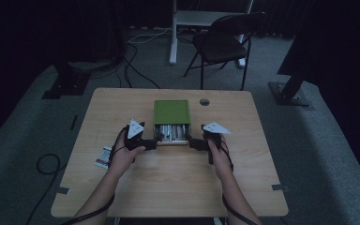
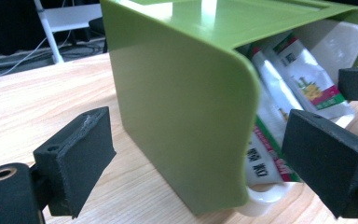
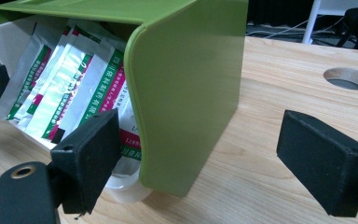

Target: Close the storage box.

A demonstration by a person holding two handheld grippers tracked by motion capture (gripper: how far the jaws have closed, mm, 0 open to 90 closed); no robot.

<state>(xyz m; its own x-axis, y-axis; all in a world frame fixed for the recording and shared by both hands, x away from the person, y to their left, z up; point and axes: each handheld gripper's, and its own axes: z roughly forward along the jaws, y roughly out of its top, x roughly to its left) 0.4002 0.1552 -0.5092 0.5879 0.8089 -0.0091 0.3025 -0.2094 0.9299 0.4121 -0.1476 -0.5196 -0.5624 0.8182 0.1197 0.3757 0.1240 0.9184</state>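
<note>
Green plastic box [image 1: 171, 111] is lying on the table [image 1: 168, 178], its open end showing foil sachets [image 3: 70, 84]; left gripper [image 2: 205, 158] and right gripper [image 3: 200, 158] are straddling its corners, jaws released.

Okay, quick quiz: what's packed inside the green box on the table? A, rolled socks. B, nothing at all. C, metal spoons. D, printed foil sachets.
D: both gripper views look into the open end of the green box, where a row of silvery sachets with green and pink printing stands in its white inner tray.
</note>
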